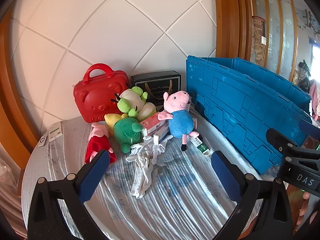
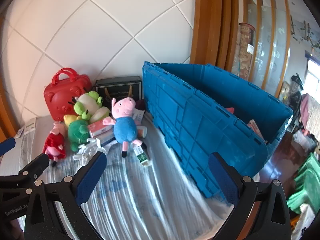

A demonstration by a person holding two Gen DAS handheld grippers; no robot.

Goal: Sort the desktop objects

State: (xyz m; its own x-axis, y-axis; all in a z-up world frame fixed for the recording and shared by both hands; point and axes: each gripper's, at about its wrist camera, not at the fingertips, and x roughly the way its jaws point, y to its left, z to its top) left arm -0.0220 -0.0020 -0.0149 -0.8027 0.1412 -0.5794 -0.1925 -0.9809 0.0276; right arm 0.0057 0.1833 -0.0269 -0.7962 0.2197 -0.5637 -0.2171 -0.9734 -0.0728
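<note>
A heap of toys lies at the table's far end: a pig plush in blue, a pig plush in red, two green frog plushes, pink boxes, a green-white carton and white gloves. A big blue crate stands on the right. My left gripper is open and empty, short of the gloves. My right gripper is open and empty, near the crate's front corner.
A red bear-shaped case and a black gift box stand against the tiled wall. Small white devices lie at the left table edge. A striped cloth covers the table. A green stool stands on the floor, right.
</note>
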